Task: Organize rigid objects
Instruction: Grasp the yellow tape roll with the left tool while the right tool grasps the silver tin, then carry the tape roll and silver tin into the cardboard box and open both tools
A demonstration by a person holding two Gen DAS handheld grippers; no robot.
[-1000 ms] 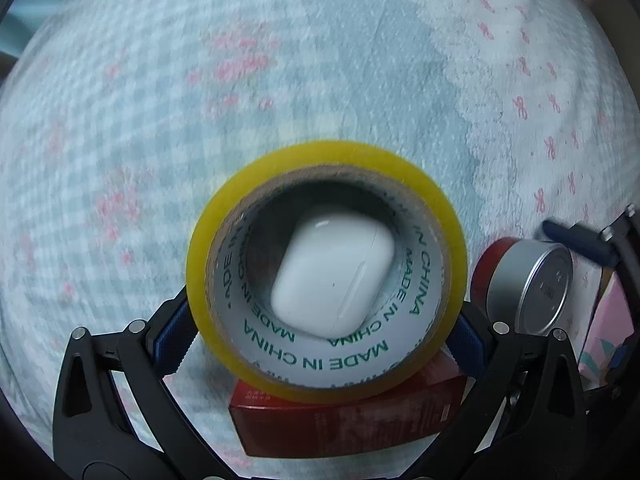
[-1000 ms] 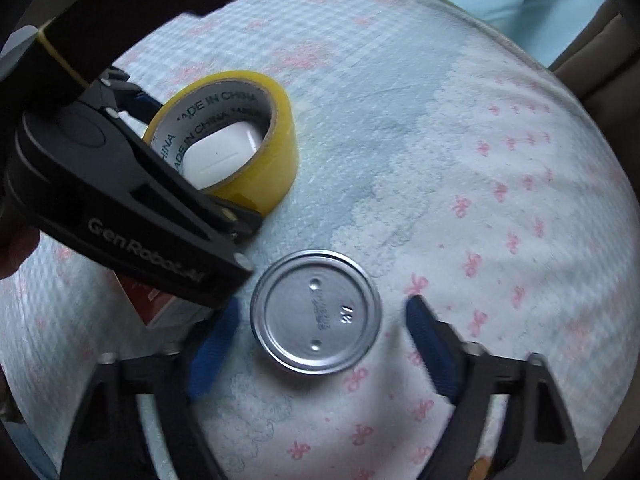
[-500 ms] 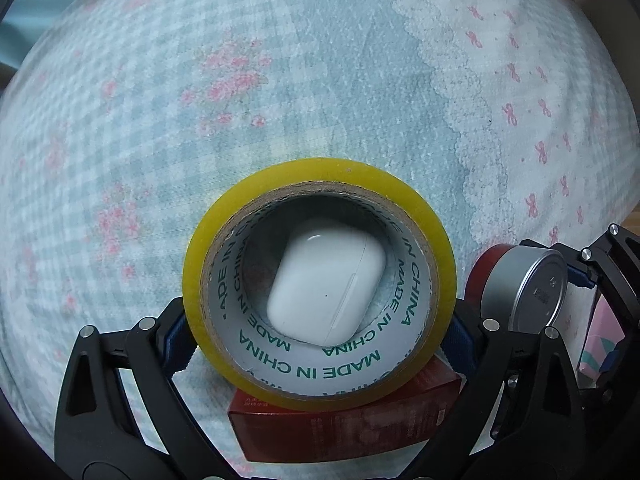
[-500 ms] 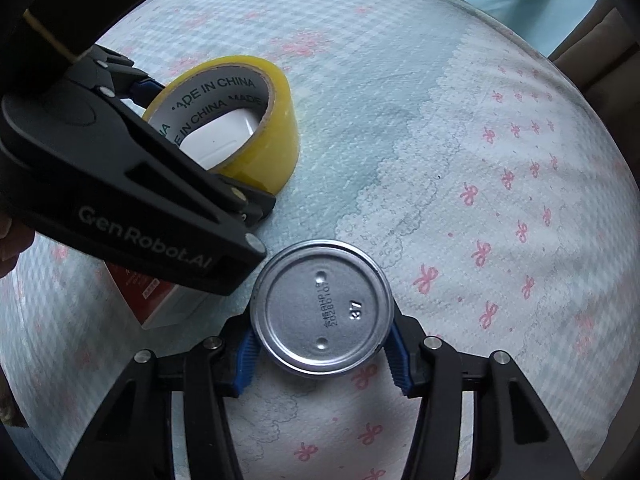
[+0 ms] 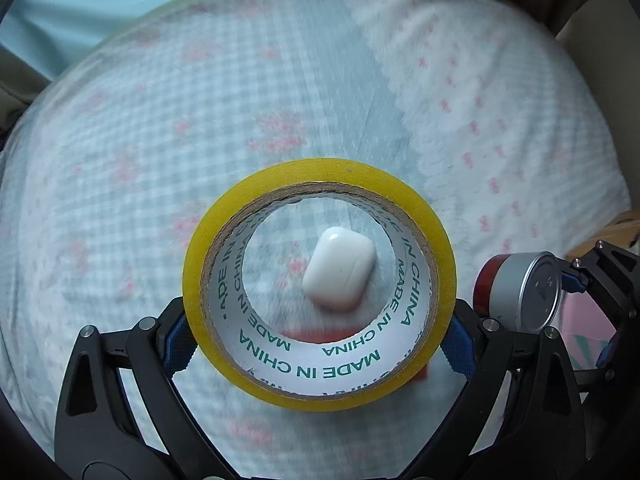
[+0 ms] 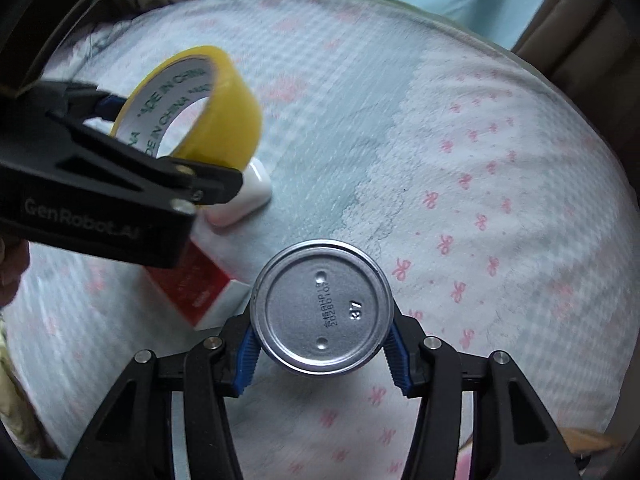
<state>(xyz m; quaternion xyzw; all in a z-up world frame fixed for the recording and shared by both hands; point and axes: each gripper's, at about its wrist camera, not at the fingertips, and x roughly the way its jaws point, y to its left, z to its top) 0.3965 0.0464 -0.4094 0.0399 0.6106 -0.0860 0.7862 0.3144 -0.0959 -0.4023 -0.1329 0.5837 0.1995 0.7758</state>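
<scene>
My left gripper [image 5: 318, 338] is shut on a yellow tape roll [image 5: 320, 394] and holds it above the cloth-covered table; the roll also shows in the right wrist view [image 6: 224, 120]. Through its hole I see a white earbud case [image 5: 339, 274] lying on the cloth, also in the right wrist view [image 6: 254, 188]. My right gripper [image 6: 322, 350] is shut on a red can with a silver end [image 6: 322, 316], lifted off the cloth. The can shows at the right of the left wrist view [image 5: 520, 288].
A red and white box [image 6: 200, 288] lies on the cloth below the left gripper, next to the earbud case. The round table has a checked blue cloth [image 5: 160, 140] with a pink-bow lace part [image 6: 500, 220] at the right. Brown furniture stands behind.
Both grippers rose from the table. The tape roll lifted off the earbud case, which stayed on the cloth. The right gripper closed on the can and lifted it.
</scene>
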